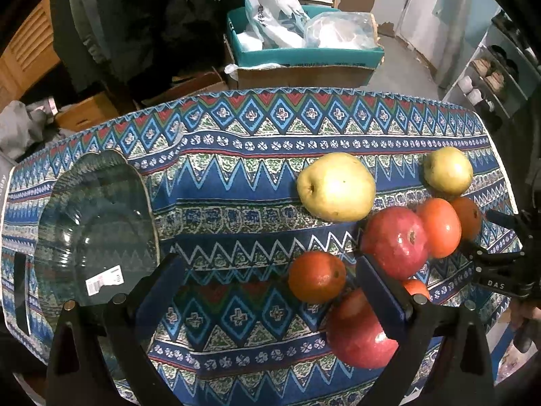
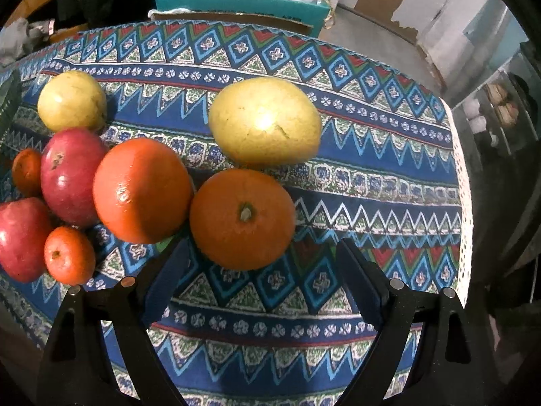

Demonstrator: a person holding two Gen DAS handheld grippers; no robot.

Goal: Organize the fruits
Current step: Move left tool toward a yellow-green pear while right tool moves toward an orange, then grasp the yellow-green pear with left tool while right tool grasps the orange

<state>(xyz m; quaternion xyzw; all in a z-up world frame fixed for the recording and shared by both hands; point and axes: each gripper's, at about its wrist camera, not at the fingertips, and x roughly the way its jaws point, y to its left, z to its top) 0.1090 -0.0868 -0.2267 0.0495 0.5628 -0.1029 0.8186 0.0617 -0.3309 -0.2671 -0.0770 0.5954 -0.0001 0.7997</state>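
Observation:
Several fruits lie clustered on the patterned tablecloth. They include a big yellow fruit, a smaller yellow one, two red apples and several oranges. A clear glass plate with nothing on it sits at the left. My left gripper is open, holding nothing; a small orange lies just ahead, inside its right finger. My right gripper is open too. An orange with its stem up rests just beyond its fingertips, and a bigger orange lies to the left.
The right gripper shows at the right edge of the left wrist view, beside the fruit cluster. The table's lace-trimmed right edge is close. Behind the table stand a teal box with bags, cardboard boxes, and a shoe shelf.

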